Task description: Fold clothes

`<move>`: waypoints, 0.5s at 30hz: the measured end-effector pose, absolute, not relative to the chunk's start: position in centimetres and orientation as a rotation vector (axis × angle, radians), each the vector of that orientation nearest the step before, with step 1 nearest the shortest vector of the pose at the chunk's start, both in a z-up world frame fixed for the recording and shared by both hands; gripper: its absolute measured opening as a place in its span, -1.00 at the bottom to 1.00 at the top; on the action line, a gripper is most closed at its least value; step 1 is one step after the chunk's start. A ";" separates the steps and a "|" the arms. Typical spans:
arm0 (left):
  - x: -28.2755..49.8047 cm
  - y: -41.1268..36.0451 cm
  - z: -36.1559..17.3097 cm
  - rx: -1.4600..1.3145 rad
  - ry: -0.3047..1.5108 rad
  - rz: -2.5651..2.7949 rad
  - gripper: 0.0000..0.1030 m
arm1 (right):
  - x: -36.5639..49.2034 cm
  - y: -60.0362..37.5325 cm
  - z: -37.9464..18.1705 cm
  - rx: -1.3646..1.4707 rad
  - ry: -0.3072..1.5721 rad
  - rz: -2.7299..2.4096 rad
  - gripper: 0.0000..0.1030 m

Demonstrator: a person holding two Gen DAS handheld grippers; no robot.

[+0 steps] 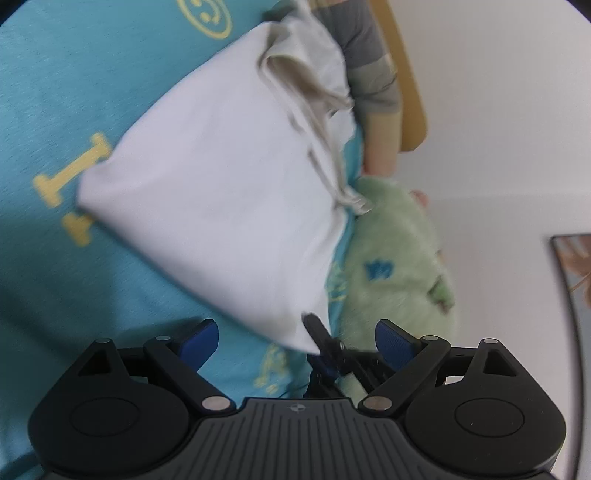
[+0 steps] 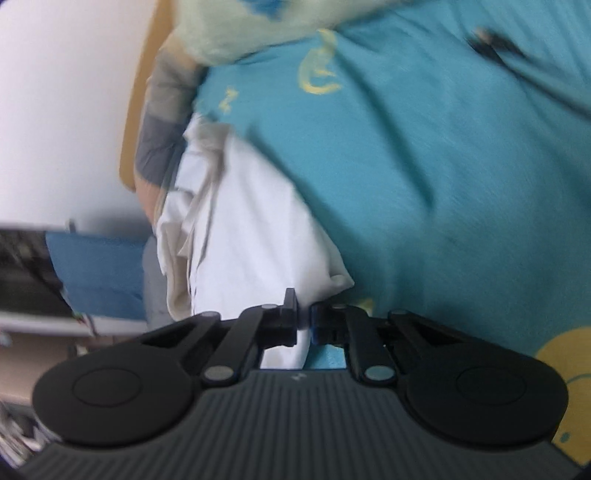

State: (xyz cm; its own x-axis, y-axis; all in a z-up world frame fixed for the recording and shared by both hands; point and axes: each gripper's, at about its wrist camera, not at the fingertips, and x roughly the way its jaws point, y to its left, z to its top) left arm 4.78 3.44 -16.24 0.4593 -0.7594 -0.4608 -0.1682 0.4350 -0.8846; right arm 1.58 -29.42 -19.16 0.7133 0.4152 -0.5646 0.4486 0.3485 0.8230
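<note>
A folded white garment [image 1: 221, 192] with a beige drawstring edge lies on a teal bedsheet [image 1: 55, 92] printed with yellow marks. My left gripper [image 1: 295, 341] is open, its blue pads [image 1: 391, 339] wide apart, just below the garment's near corner. The right gripper's black tip [image 1: 325, 339] shows there at that corner. In the right wrist view my right gripper [image 2: 303, 321] is shut on the white garment [image 2: 251, 236], with cloth pinched between its fingers and lifted off the bedsheet [image 2: 443, 166].
A pale green fleece cloth [image 1: 399, 266] with blue marks lies beside the garment, also at the top of the right wrist view [image 2: 229, 29]. A person's grey-sleeved arm [image 1: 373, 81] and a wooden headboard [image 1: 410, 92] stand behind. A white wall [image 1: 498, 92] is at right.
</note>
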 end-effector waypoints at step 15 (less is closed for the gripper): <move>5.5 6.7 -18.3 -1.207 0.934 -0.230 -0.15 | 0.8 -29.9 -15.1 1.191 0.670 0.039 -0.86</move>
